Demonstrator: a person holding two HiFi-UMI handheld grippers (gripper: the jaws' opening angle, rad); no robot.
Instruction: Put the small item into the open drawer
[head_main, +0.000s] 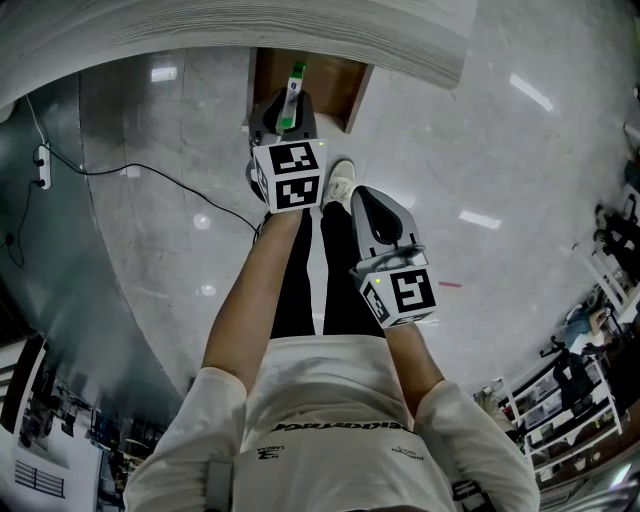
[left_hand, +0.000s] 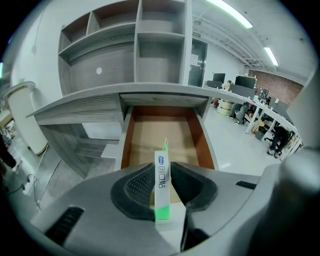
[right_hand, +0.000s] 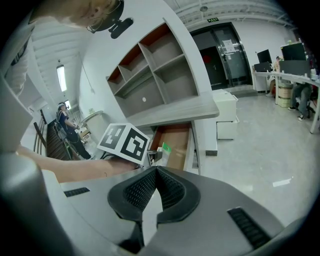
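Currently gripping the small item (left_hand: 161, 186), a slim white box w/ green at both ends, in the L gripper (left_hand: 161, 176). Clamped by ribbed pads (left_hand: 140, 186) on both flat sides, w/ a gap only as wide as the box. Aimed straight at the open drawer (left_hand: 160, 131), w/ the green tip poking fwd past the jaws.

From the head view, holding the small item (head_main: 296, 80) over the drawer near its front edge, not lying on the bottom. Pulled out from under a grey desktop (left_hand: 95, 102), showing a brown bottom & reddish side walls. Topped by a grey shelf unit (left_hand: 137, 45).

Keeping the R gripper (right_hand: 156, 172) w/ jaws fully together, tips touching, nothing btwn. Held back & to the right in the head view, well apart from the drawer. Looking past the L marker cube (right_hand: 125, 141) toward the drawer.

Carrying the R marker cube (head_main: 405, 293) at the near end. Standing on a glossy grey floor (head_main: 480, 150), w/ a white shoe (head_main: 340, 182) showing btwn the two grippers. Also on the floor at left, a black cable (head_main: 150, 180) running to a white socket strip (head_main: 42, 165).
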